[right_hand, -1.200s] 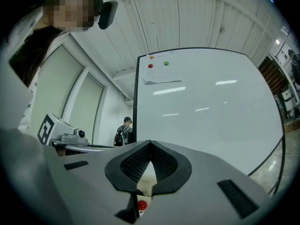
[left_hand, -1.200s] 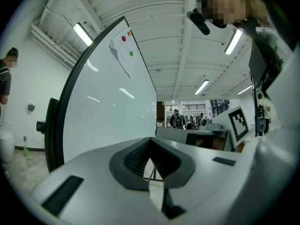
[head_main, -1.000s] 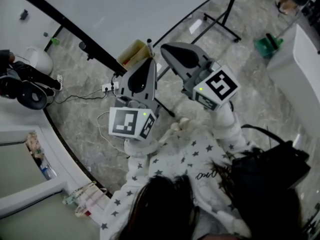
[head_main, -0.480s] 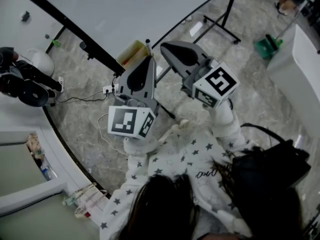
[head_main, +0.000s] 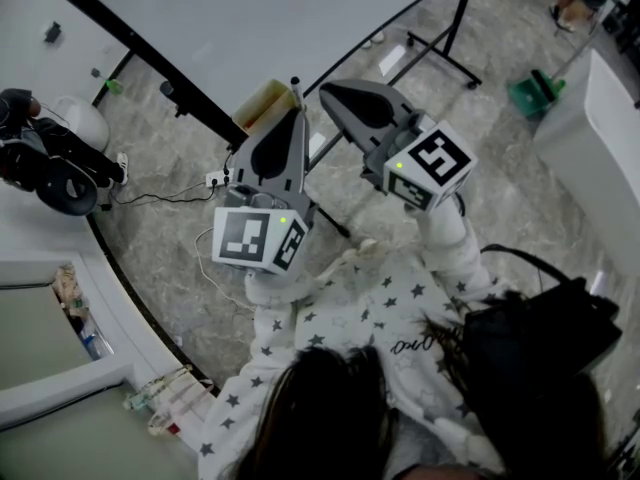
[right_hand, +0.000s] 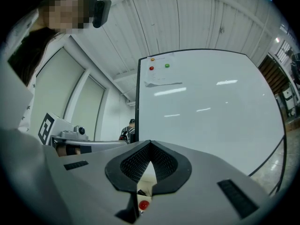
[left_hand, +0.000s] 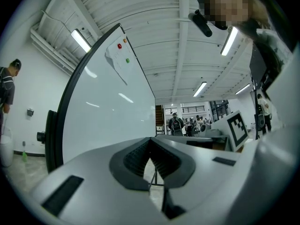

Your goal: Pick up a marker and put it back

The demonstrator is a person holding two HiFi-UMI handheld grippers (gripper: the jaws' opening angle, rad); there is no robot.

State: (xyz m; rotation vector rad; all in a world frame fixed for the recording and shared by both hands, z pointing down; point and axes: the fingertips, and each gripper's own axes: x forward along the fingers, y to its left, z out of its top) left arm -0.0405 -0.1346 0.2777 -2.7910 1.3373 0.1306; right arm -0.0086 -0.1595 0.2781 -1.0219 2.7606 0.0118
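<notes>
The left gripper [head_main: 297, 113] and right gripper [head_main: 324, 91], both closed and empty, sit side by side near the whiteboard [head_main: 250, 18] and its yellow tray [head_main: 262, 104].

the whiteboard [head_main: 260, 18] blocks straight ahead; open floor [head_main: 510, 198] lies right, crossed by its stand leg [head_main: 445, 56].

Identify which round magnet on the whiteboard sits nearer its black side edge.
The red magnet; the green magnet sits beside it, farther in on the whiteboard.
</notes>
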